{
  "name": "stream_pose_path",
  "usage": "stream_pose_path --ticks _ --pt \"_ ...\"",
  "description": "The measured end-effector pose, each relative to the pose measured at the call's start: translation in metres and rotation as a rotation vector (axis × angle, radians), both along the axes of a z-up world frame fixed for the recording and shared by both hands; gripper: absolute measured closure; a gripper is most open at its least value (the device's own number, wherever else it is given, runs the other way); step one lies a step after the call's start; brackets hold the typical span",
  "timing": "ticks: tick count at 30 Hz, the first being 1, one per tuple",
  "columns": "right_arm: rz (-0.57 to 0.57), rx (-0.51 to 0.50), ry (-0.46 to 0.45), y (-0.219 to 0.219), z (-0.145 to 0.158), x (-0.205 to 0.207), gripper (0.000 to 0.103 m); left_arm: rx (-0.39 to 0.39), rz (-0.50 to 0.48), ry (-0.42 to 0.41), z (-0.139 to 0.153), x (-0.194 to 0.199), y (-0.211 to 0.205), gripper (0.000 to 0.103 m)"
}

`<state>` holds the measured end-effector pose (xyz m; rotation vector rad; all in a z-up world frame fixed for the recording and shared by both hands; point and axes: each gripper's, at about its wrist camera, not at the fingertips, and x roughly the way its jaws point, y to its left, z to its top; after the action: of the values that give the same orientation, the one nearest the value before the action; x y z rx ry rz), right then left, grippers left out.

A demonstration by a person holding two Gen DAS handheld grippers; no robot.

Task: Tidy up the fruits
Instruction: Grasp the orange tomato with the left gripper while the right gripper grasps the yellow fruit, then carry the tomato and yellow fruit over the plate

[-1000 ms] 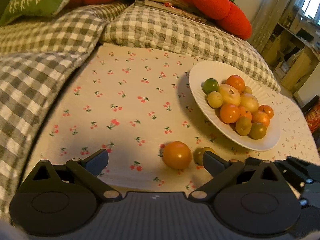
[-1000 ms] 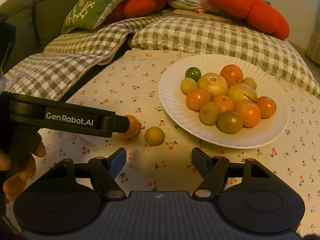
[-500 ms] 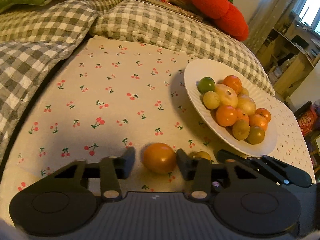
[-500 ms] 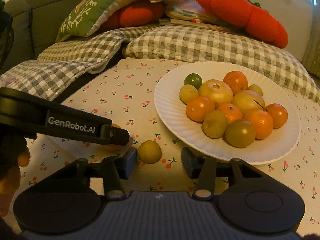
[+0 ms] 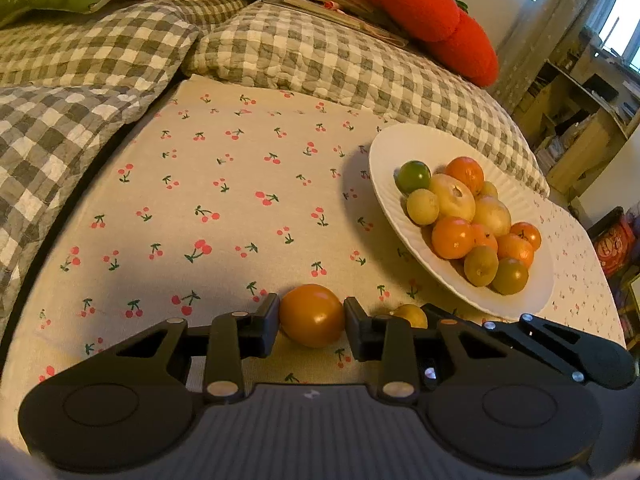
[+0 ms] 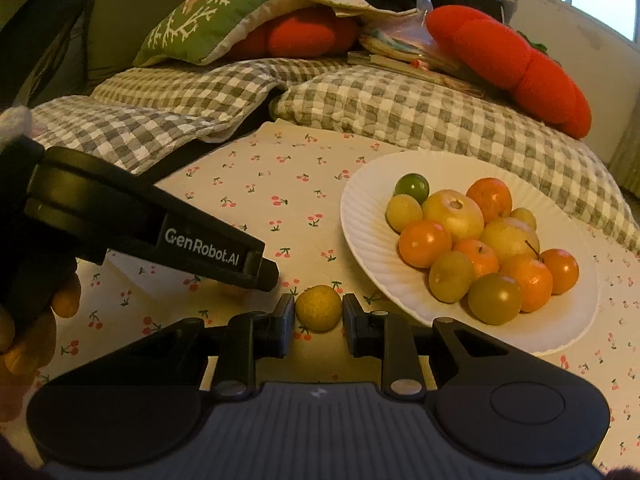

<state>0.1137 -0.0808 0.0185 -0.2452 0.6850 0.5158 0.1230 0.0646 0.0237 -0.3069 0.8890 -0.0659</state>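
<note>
My left gripper (image 5: 311, 318) is shut on an orange fruit (image 5: 312, 315) that rests on the cherry-print cloth (image 5: 224, 200). My right gripper (image 6: 318, 311) is shut on a small yellow-green fruit (image 6: 319, 307), also on the cloth; this fruit shows partly behind the left gripper's right finger in the left wrist view (image 5: 410, 315). A white plate (image 6: 360, 232) to the right holds several orange, yellow and green fruits (image 6: 456, 212); it also shows in the left wrist view (image 5: 384, 168). The left gripper's body (image 6: 160, 224) crosses the right wrist view at the left.
Grey checked cushions (image 5: 320, 56) border the cloth at the back and left. Red plush cushions (image 6: 508, 60) and a green pillow (image 6: 216, 20) lie behind them. Shelves (image 5: 580, 120) stand at the far right.
Both grippers moved forward and down and closed: the left fingers now grip the orange fruit, the right fingers grip the yellow-green fruit. Both were open a second ago.
</note>
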Motion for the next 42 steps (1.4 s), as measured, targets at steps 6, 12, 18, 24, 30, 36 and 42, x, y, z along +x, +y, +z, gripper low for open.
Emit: stream_pose_path --ticks 6,12,18,24,30,36,42 --pt "0.01 -0.011 -0.013 0.002 0.004 -0.004 0.08 0.005 0.004 -0.029 0.009 -0.003 0.001 0.076" --pt "0.015 -0.016 -0.031 0.004 0.011 -0.008 0.08 -0.001 0.014 -0.055 0.017 -0.006 0.005 0.076" --pt "0.004 -0.006 -0.018 0.005 0.021 -0.009 0.08 0.002 0.038 -0.07 0.026 -0.007 0.009 0.076" --pt "-0.009 0.032 -0.001 0.0 0.033 -0.008 0.08 -0.002 0.062 -0.08 0.034 -0.006 0.012 0.076" --pt "-0.043 0.055 0.001 -0.01 0.04 -0.003 0.08 -0.017 0.063 -0.085 0.041 -0.002 -0.003 0.076" --pt "-0.1 0.081 0.007 -0.029 0.049 0.006 0.08 -0.048 0.061 -0.116 0.053 0.006 -0.021 0.076" --pt "-0.18 0.08 -0.026 -0.05 0.053 0.019 0.08 -0.045 0.061 -0.134 0.056 0.022 -0.031 0.076"
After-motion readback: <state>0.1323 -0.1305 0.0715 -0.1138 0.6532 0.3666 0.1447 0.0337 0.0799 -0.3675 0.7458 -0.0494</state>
